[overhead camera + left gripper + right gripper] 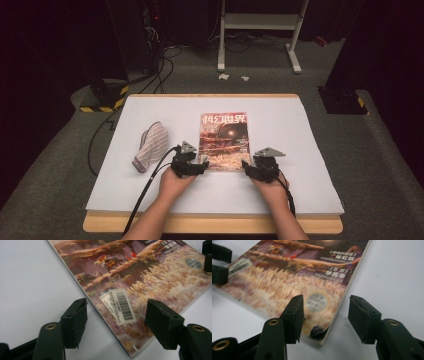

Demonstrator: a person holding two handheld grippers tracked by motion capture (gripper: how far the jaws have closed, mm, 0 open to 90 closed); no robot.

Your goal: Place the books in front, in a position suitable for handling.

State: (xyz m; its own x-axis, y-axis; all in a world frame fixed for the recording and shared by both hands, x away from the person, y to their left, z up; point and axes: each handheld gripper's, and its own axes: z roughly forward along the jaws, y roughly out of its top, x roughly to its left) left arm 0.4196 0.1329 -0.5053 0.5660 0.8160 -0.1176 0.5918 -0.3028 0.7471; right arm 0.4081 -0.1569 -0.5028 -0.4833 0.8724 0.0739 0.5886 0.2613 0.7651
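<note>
Magazine, flat on white tabletop, dim room

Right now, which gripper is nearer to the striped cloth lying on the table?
Left. The left gripper sits at the magazine's near left corner, just right of the striped cloth. The right gripper is at the magazine's near right corner, farther away.

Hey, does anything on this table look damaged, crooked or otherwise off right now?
Nothing much. The magazine lies flat and roughly square to the white table, cover intact, barcode sticker slightly skewed near its corner. The striped cloth sits crumpled to its left. Both grippers' black pads look chipped and worn.
</note>
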